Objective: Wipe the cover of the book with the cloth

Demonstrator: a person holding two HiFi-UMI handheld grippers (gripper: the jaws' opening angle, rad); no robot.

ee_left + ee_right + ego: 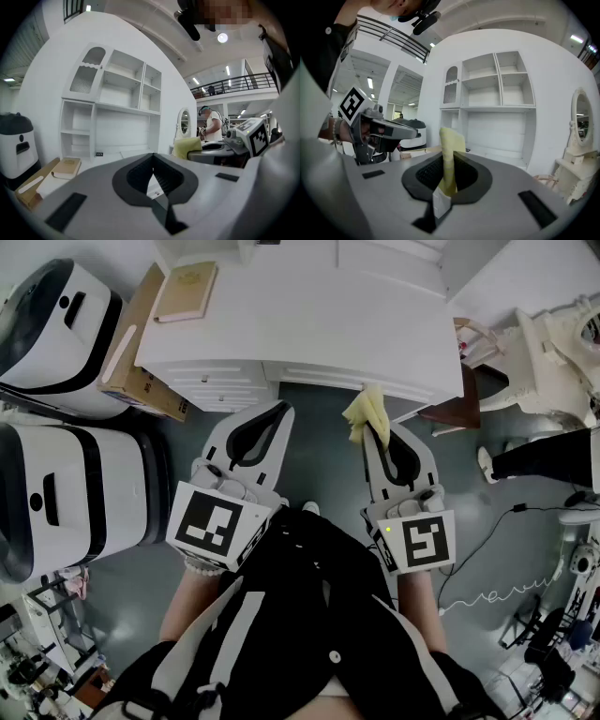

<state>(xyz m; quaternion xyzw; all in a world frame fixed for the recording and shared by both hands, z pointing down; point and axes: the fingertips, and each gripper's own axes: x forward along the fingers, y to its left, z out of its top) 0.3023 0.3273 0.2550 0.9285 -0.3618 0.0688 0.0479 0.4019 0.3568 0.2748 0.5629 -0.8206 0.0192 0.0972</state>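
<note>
A tan book (186, 292) lies flat on the left end of the white desk (309, 324); the left gripper view shows the book (66, 168) at lower left. My right gripper (373, 424) is shut on a yellow cloth (367, 414), which sticks out past its jaws just short of the desk's front edge. In the right gripper view the cloth (451, 159) stands upright between the closed jaws of my right gripper (449, 165). My left gripper (276, 412) is shut and empty, level with the right one, in front of the desk drawers. Its jaws meet in the left gripper (153, 160) view.
Two white and black machines (56, 334) stand left of the desk, with a cardboard box (141, 343) between them and it. A white shelf unit (117, 112) rises behind the desk. A white vanity (553, 352) and cables are at the right; a person stands far right.
</note>
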